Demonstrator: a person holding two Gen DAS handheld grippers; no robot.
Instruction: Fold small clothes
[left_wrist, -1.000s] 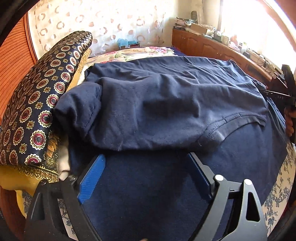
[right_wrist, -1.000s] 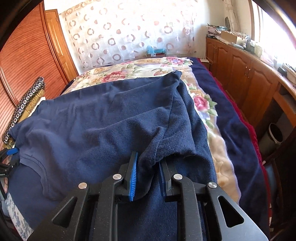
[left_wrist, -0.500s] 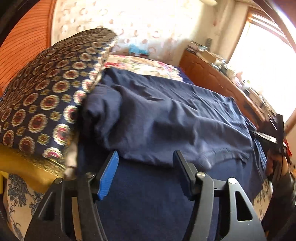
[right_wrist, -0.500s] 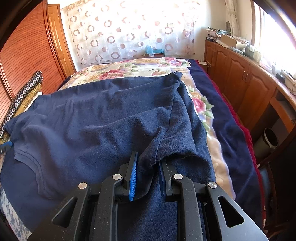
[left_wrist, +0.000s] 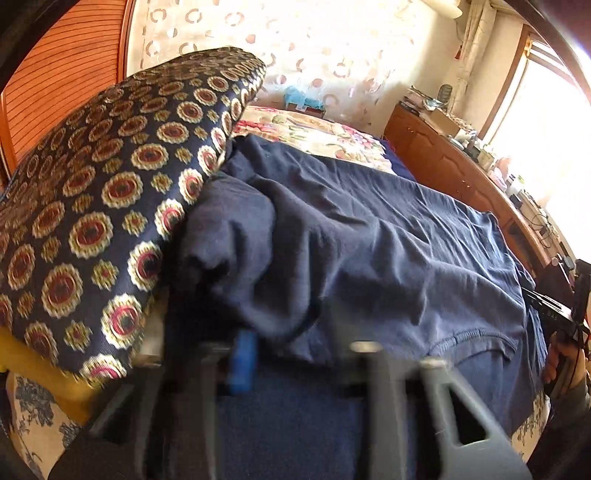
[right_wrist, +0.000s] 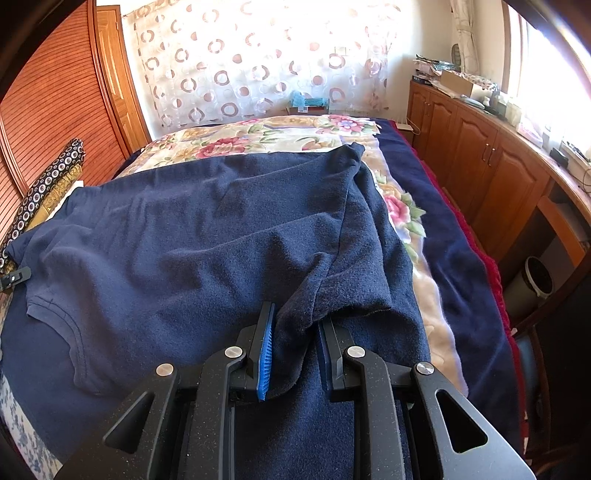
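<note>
Both tools now have a part in this fold. The right tool (right_wrist: 293, 349) is clamped on a bunch of the navy shirt (right_wrist: 192, 236) at its near right edge; the cloth stands up between the blue pad (right_wrist: 266, 354) and the black one, and this grip looks the same as a second ago. The left tool (left_wrist: 291, 354) is what changed. A second ago its jaws stood wide over the blanket (left_wrist: 295, 417), just in front of the shirt's near left edge. They have just been closing, and now they are narrow. The left wrist view is blurred by motion, but a dark fold of the shirt seems to sit between the jaws, so I judge that this tool has taken the cloth, though I cannot be fully sure.

The shirt lies spread across the bed, on the blanket, with the collar (right_wrist: 55, 321) toward the near side. Its left sleeve is bunched against the patterned cushion (left_wrist: 103, 206). In the left view the right tool (left_wrist: 554, 310) shows small at the far right edge.

If both grips hold, the near edge is held at two corners, and the next step is probably to lift it and carry it over the body. The left grip may be shallow, so the cloth could slip there.
</note>
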